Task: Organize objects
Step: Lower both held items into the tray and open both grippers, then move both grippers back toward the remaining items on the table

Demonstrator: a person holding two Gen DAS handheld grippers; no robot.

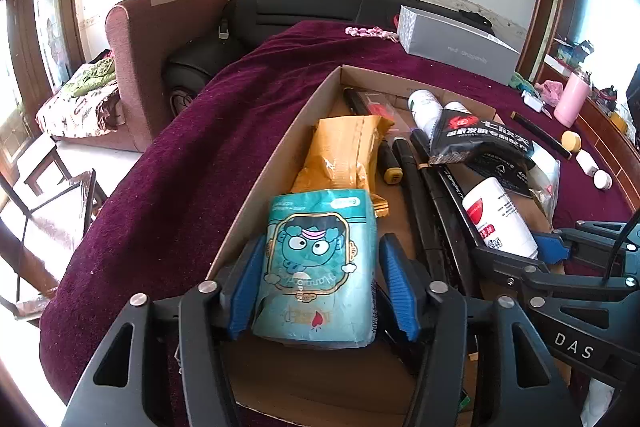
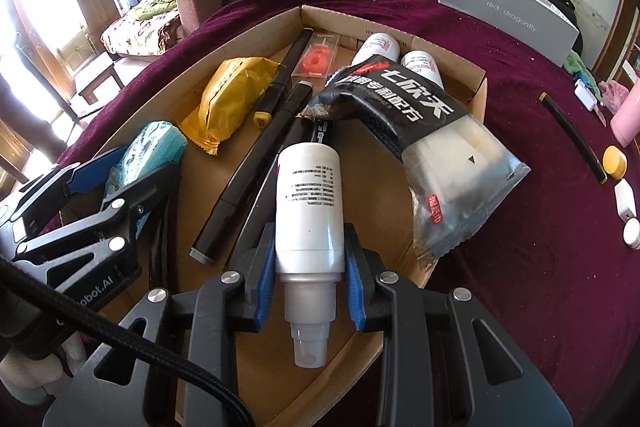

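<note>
1. The cardboard box sits on a maroon cloth.
2. The left gripper straddles a teal pouch lying in the box's near left corner. Its blue pads stand just clear of the pouch's sides, so the grip is released. The pouch shows a cartoon face and the word "OPEN".
3. The right gripper is clamped on a white bottle, nozzle toward the camera, over the box; small black print on it is unreadable.
4. A yellow packet lies beyond the teal pouch.
5. A black packet with large white Chinese characters leans over two more white bottles at the far end.
6. Black markers lie along the middle.
7. The grey box beyond reads "red dragonfly".
</note>
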